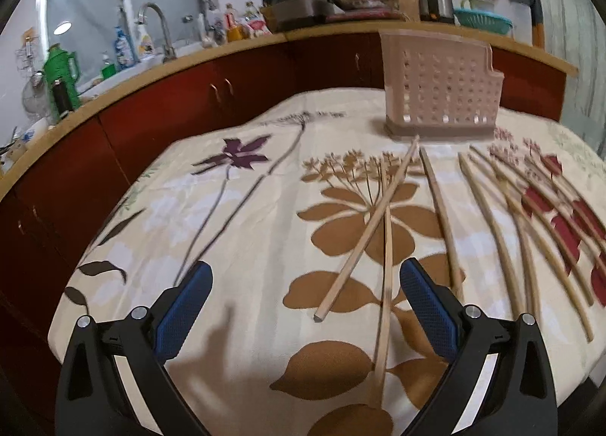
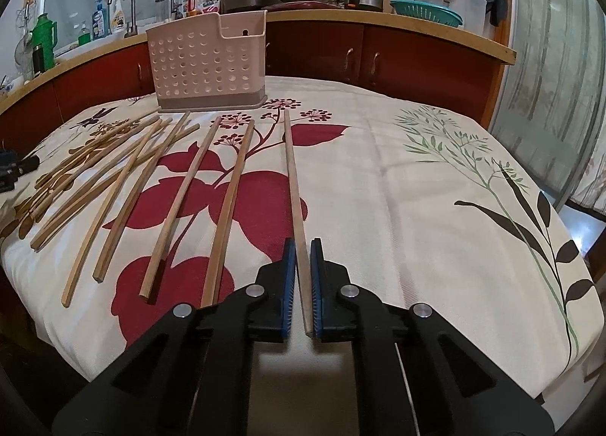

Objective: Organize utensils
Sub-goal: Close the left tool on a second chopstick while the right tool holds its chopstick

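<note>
right gripper [image 2: 302, 246]: fingers pinched around the rightmost chopstick [image 2: 293, 186], near its blunt end. Stick runs between the pads and points toward the holder [image 2: 206, 65]. Cannot tell if both pads bear on it; a sliver of gap shows on the left pad side.
left gripper [image 1: 305, 277]: fingers spread wide, holding nothing, hovering over the crossed pair [image 1: 373, 216].
holder: pink perforated caddy, upright at the far edge of the tablecloth [image 2: 397, 178], open top, looks empty through the cutout.
loose chopsticks [image 2: 181, 201]: fanned out in front of the holder, tips toward it, all left of the gripped one as the right wrist sees it. Leftmost ones overlap.
crossed pair: in front of the holder, one stick lying diagonally over the other, both between the left fingers in the left wrist view.
step in hand (judgement): right side picks the rightmost stick for transfer to the holder. Task barely started.
how to do it well: confirm the clamp is firm before lifting; grip is near the end, so the long free length will droop or swing. Lift level, then tip the stick vertical over the holder and lower before letting go.
risk: thin stick twists in the pads, or the tip catches the holder rim and tips the caddy.
left side next: take the upper stick of the crossed pair first so the lower one isn't dragged.
</note>
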The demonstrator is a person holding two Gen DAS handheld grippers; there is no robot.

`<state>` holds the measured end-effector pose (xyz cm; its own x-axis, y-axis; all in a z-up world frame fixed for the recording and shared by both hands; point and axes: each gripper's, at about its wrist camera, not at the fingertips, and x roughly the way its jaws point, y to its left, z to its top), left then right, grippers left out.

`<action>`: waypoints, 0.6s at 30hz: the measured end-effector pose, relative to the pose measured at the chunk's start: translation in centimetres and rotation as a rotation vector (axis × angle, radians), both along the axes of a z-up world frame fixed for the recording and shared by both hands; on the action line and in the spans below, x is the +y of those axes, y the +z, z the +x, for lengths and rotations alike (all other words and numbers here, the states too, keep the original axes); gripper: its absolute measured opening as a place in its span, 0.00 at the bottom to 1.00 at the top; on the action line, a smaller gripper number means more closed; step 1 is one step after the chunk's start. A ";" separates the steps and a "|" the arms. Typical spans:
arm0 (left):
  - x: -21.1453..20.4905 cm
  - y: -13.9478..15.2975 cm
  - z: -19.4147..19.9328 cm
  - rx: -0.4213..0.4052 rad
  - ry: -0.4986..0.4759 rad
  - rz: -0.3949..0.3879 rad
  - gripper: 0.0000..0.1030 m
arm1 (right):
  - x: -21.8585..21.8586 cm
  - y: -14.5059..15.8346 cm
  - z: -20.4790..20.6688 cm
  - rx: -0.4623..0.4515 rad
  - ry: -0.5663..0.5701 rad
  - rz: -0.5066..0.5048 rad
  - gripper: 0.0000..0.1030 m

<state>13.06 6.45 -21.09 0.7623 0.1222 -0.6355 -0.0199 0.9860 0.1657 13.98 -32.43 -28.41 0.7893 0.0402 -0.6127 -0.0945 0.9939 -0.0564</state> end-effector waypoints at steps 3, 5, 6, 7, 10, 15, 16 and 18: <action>0.2 -1.0 0.7 0.037 -0.028 0.012 0.94 | 0.1 0.0 0.1 0.000 0.001 -0.005 0.08; 0.4 -1.4 1.1 0.049 -0.039 0.011 0.93 | 0.2 0.0 0.1 0.001 0.001 -0.005 0.08; 0.6 -1.5 1.2 0.046 -0.044 0.007 0.93 | 0.2 0.0 0.1 0.001 0.001 -0.005 0.08; 0.7 -1.5 1.3 0.044 -0.048 0.007 0.93 | 0.2 0.0 0.1 0.000 0.001 -0.005 0.08; 0.7 -1.5 1.6 0.050 -0.064 0.003 0.74 | 0.3 0.0 0.2 0.000 0.001 -0.007 0.08; 0.8 -1.9 2.1 0.084 -0.114 -0.018 0.58 | 0.4 0.0 0.3 0.001 0.002 -0.007 0.08; 0.7 -1.9 2.1 0.085 -0.119 -0.014 0.57 | 0.4 0.0 0.4 0.001 0.001 -0.006 0.08; 0.8 -1.9 2.1 0.090 -0.133 -0.024 0.55 | 0.4 0.0 0.4 0.000 0.002 -0.008 0.08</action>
<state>15.13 7.26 -22.98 0.7104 0.0077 -0.7037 0.1249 0.9827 0.1369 14.33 -32.01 -28.38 0.7891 0.0366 -0.6132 -0.0961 0.9933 -0.0644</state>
